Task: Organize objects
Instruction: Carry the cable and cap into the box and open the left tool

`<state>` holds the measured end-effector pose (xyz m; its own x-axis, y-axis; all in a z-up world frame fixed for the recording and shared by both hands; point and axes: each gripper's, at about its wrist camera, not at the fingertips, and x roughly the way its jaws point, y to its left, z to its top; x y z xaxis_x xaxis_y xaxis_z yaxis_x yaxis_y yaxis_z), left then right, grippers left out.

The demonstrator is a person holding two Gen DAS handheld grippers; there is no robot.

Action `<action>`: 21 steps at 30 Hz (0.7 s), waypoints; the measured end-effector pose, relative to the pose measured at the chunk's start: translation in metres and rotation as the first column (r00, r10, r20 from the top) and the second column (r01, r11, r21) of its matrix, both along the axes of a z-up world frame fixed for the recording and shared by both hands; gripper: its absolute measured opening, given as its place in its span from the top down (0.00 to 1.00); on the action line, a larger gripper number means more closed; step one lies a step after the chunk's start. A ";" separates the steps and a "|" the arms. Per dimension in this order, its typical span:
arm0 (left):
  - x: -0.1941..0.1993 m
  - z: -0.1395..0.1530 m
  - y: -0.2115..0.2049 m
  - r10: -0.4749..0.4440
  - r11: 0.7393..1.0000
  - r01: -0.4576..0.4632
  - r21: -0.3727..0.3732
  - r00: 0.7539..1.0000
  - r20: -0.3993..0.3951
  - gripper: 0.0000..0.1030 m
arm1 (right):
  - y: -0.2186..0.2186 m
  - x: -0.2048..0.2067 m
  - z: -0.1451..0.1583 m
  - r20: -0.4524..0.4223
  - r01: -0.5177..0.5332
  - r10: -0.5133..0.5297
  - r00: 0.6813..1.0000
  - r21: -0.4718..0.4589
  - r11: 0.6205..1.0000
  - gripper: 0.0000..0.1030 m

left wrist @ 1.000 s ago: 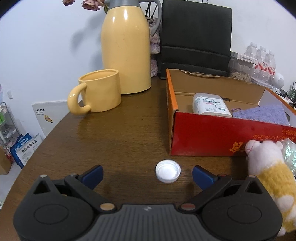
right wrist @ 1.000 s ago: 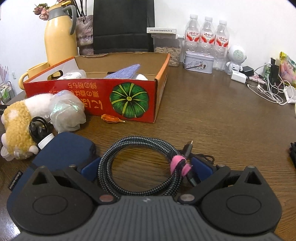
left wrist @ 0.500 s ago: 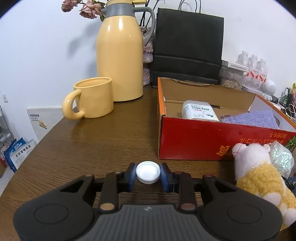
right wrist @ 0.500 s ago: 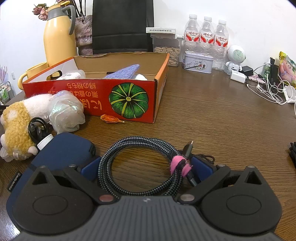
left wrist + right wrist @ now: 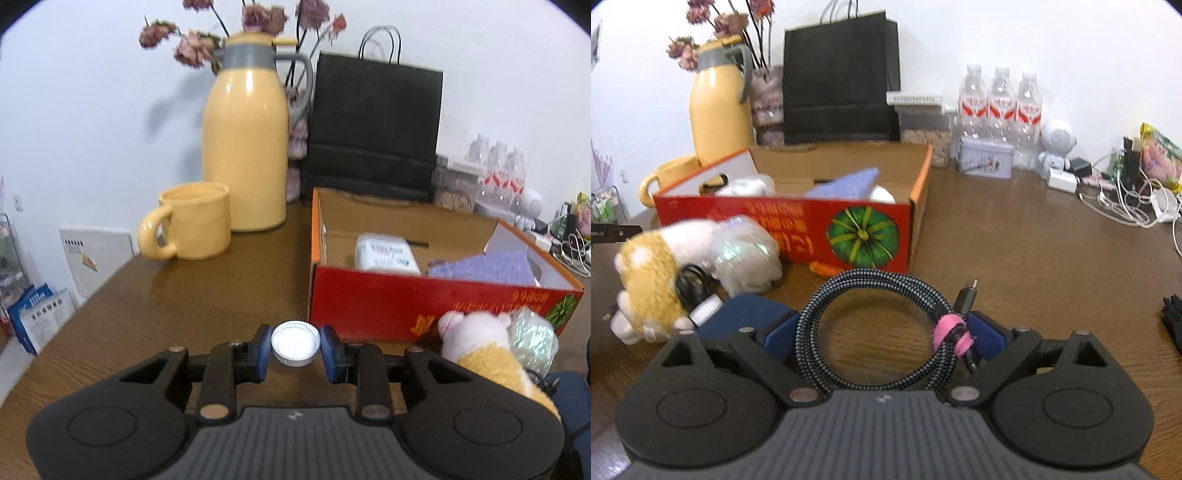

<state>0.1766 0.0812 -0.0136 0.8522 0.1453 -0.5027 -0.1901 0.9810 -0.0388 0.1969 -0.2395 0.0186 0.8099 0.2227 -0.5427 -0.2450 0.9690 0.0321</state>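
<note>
Fingers of the left gripper [image 5: 296, 348] pinch a white cap [image 5: 295, 343] (underside up) — right gripper [image 5: 882, 332] narrowing around a coiled cable [image 5: 871, 328], grip unclear.

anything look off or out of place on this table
Yes. The red cardboard box has its print upside down from this side. A small orange scrap lies loose against its front, and a yellow-and-white plush toy lies on its side with a black cord looped over it.
</note>
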 end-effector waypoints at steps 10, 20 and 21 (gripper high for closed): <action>0.004 0.031 -0.027 -0.049 0.999 0.048 0.015 0.995 0.084 0.74 | 0.024 0.000 0.034 0.109 -0.053 0.051 0.993 0.020 0.998 0.07; 0.030 0.059 -0.060 -0.111 0.994 0.107 0.036 0.983 0.147 0.74 | 0.054 0.024 0.067 0.198 -0.105 0.098 0.975 0.025 0.994 0.07; 0.033 0.062 -0.063 -0.113 0.993 0.109 0.038 0.982 0.152 0.74 | 0.057 0.028 0.070 0.202 -0.108 0.100 0.974 0.027 0.994 0.07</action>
